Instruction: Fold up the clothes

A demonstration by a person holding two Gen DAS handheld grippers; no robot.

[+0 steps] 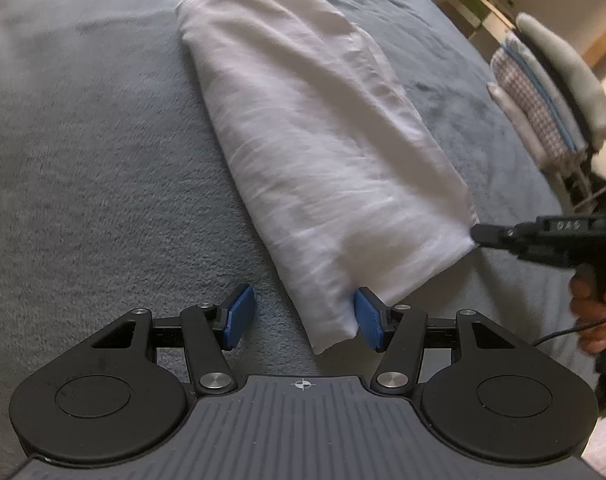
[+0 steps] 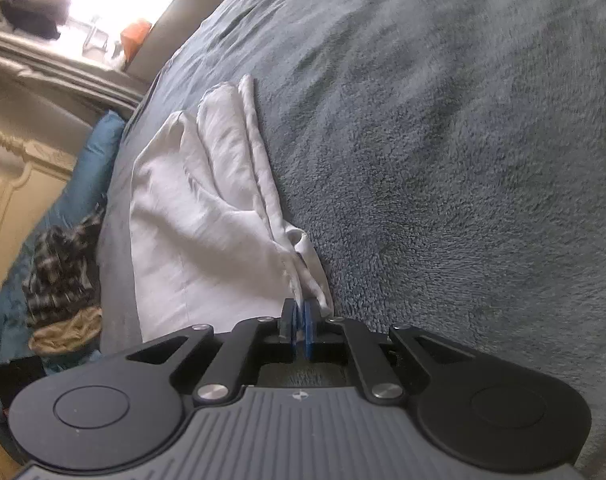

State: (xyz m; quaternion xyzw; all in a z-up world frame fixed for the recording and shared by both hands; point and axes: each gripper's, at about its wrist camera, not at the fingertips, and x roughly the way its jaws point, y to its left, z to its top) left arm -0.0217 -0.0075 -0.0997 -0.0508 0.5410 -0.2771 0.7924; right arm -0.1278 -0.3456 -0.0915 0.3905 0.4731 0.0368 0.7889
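Folded white cloth lay on grey bed blanket. Right tongs were clamped on its corner. Left tongs stood apart, straddling the cloth's near corner, not gripping.

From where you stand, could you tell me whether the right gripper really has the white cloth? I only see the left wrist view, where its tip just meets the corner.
Observer: Yes. In the right wrist view the right gripper is shut on a bunched corner of the white cloth.
Operator: Thank you. Is anything lying beyond the cloth on that side?
Observer: A dark checked garment lies past the grey blanket, on blue bedding.
Operator: And how does the cloth's far edge look from there?
Observer: It shows several stacked folded layers running away from the pinched corner.
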